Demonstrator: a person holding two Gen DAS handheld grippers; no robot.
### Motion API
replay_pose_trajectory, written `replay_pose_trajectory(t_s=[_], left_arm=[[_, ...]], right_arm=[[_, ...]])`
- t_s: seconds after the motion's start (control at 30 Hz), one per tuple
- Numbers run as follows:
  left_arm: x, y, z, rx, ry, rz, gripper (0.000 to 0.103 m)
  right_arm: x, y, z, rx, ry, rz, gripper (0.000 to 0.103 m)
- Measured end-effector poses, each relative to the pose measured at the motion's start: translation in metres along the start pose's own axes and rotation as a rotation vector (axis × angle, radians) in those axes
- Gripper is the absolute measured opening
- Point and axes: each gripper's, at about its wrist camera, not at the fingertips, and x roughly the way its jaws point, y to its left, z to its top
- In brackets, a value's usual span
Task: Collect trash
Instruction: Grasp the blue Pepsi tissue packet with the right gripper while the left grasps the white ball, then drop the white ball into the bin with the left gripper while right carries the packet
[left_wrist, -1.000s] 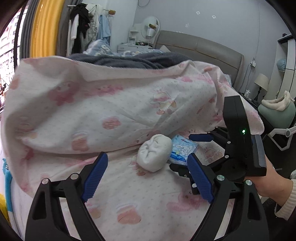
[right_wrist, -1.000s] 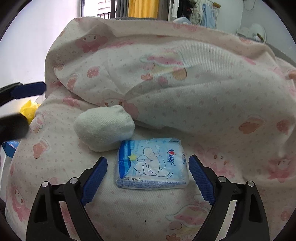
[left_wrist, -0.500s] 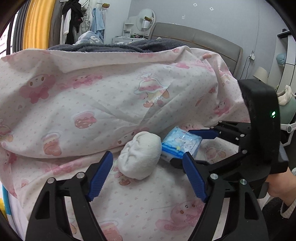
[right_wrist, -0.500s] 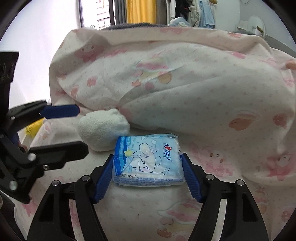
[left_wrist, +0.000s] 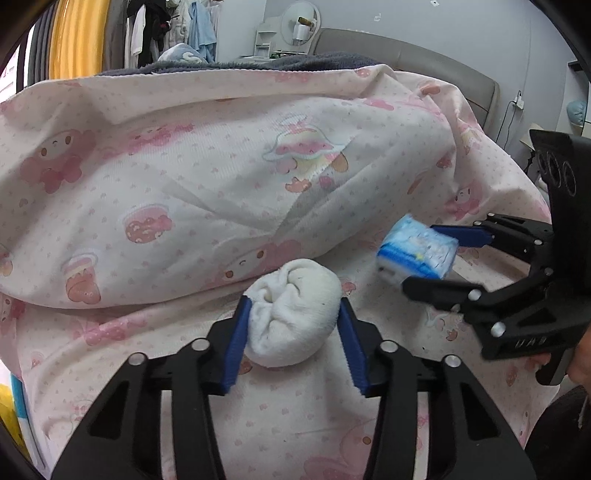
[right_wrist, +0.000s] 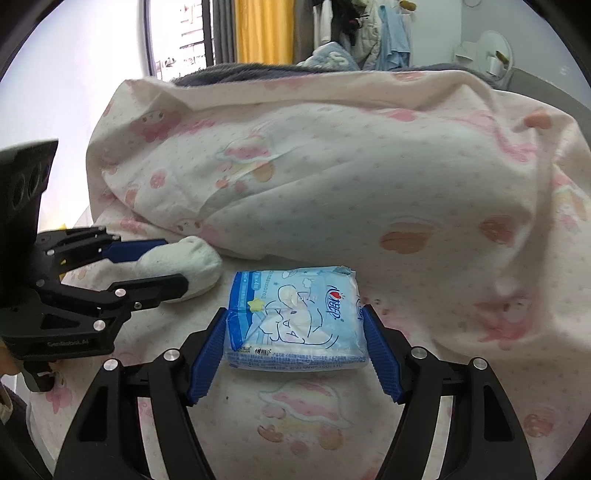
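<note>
A white balled sock (left_wrist: 293, 312) lies on the pink-patterned bed sheet. My left gripper (left_wrist: 293, 332) is shut on it, blue pads touching both its sides. A light blue tissue packet (right_wrist: 295, 319) lies to its right. My right gripper (right_wrist: 295, 345) is shut on the packet, pads pressed on both ends. In the left wrist view the packet (left_wrist: 417, 254) sits between the right gripper's fingers (left_wrist: 461, 234), lifted a little off the sheet. In the right wrist view the sock (right_wrist: 184, 266) sits between the left gripper's fingers (right_wrist: 136, 249).
A bulky pink cartoon-print quilt (left_wrist: 240, 166) rises just behind both objects. A grey headboard (left_wrist: 406, 55) and hanging clothes (left_wrist: 166, 26) stand at the back. Yellow curtains (right_wrist: 262, 29) hang by the window. A yellow bag (left_wrist: 7, 413) lies at the bed's left edge.
Both grippers moved forward and closed: the left on the sock, the right on the tissue packet. The packet has risen slightly off the sheet.
</note>
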Motion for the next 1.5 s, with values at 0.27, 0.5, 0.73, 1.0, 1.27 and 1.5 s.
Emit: replay_pose_trajectory(t_s=[0.27, 0.5, 0.73, 1.0, 1.27, 1.5], left_arm=[[-0.019, -0.004, -0.005, -0.002, -0.004, 0.031, 0.04], [-0.061, -0.001, -0.012, -0.052, -0.054, 0.063, 0.039], [-0.099, 0.01, -0.028, -0.09, -0.068, 0.128, 0.039], [-0.136, 0.032, -0.058, -0.145, -0.066, 0.199, 0.039], [-0.169, 0.062, -0.094, -0.246, -0.045, 0.272, 0.039], [-0.193, 0.079, -0.119, -0.3, -0.03, 0.316, 0.039]], right_arm=[[-0.035, -0.007, 0.011, 0.073, -0.055, 0.053, 0.072], [-0.06, 0.011, 0.018, 0.071, -0.082, 0.072, 0.072], [-0.069, 0.037, 0.025, 0.1, -0.086, 0.129, 0.072], [-0.087, 0.068, 0.03, 0.134, -0.114, 0.175, 0.072], [-0.086, 0.108, 0.035, 0.134, -0.099, 0.219, 0.072], [-0.084, 0.147, 0.037, 0.112, -0.083, 0.262, 0.072]])
